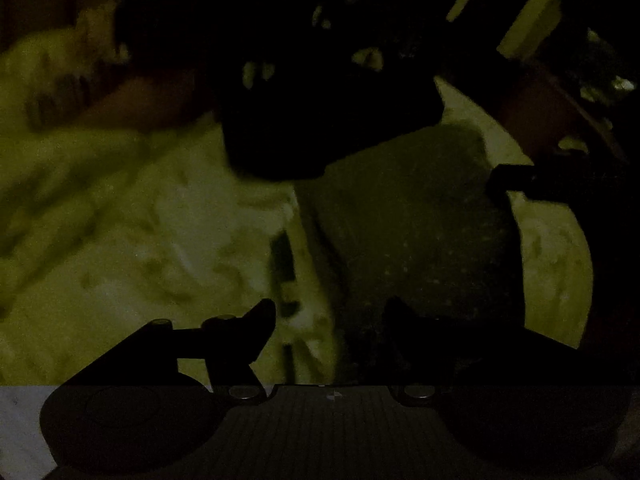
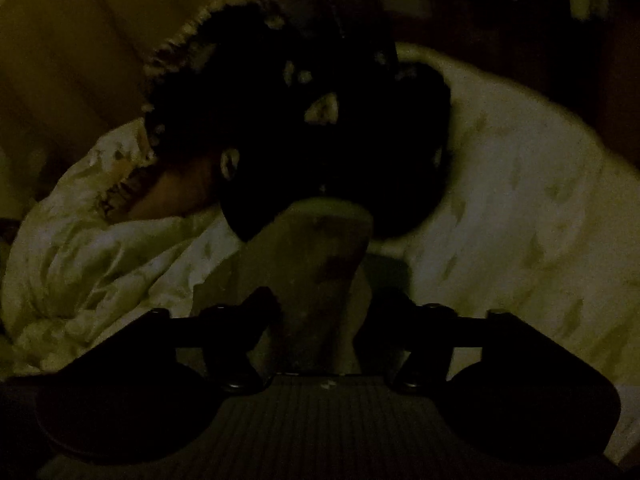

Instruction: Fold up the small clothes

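Bedcover (image 1: 120, 240): pale cloth with scattered darker leaf-like marks. It fills the left and middle of the left wrist view and shows again at the right edge.
Folds (image 2: 80, 260): the same cover bunched into deep creases, lower left of the right wrist view; it lies smoother on the right side.
Bars (image 1: 532, 4): 2 pale slanted strips, upper right of the left wrist view.
Panel (image 2: 80, 40): plain yellowish surface, upper left of the right wrist view.
Light: very dim, so details are blurred.
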Action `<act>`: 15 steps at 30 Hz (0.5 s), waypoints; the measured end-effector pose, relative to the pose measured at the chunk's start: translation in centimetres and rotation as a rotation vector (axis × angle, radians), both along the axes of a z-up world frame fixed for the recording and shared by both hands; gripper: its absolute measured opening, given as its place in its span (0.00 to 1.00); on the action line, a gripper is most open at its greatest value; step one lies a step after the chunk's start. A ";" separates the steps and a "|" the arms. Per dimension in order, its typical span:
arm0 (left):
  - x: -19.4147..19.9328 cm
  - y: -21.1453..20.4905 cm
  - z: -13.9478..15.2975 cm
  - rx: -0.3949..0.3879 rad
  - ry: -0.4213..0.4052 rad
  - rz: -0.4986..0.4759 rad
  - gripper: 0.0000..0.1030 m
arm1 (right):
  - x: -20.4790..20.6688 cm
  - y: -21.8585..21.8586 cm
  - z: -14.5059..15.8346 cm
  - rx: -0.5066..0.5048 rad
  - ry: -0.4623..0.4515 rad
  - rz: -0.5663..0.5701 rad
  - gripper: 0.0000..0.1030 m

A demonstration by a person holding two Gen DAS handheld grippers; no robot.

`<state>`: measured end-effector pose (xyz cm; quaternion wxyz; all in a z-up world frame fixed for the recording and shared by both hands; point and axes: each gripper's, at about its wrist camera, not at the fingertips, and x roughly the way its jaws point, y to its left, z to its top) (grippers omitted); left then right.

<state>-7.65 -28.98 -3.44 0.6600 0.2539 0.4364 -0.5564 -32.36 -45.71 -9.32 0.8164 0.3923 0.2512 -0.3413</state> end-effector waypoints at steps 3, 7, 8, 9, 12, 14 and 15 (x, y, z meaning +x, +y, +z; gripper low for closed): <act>-1.3 0.9 1.5 -0.075 -0.050 -0.066 0.91 | -0.6 1.3 1.9 -0.118 -0.022 0.080 0.36; -3.5 0.1 1.9 -0.124 -0.034 -0.191 0.92 | 0.8 2.2 2.5 -0.178 -0.027 0.232 0.28; -3.9 -0.4 1.6 -0.106 -0.040 -0.212 0.92 | 1.4 2.4 2.3 -0.187 -0.005 0.268 0.28; -4.4 -1.1 1.0 -0.082 -0.047 -0.236 0.92 | 2.1 2.6 1.9 -0.202 0.027 0.305 0.28; -5.0 -2.6 -1.3 -0.004 -0.072 -0.284 0.93 | 3.2 3.0 0.2 -0.246 0.142 0.334 0.28; -5.0 -3.4 -2.5 0.024 -0.068 -0.297 0.94 | 3.2 2.8 -0.8 -0.246 0.180 0.322 0.28; -5.0 -3.7 -2.9 0.033 -0.059 -0.297 0.96 | 3.4 2.7 -1.2 -0.234 0.189 0.324 0.28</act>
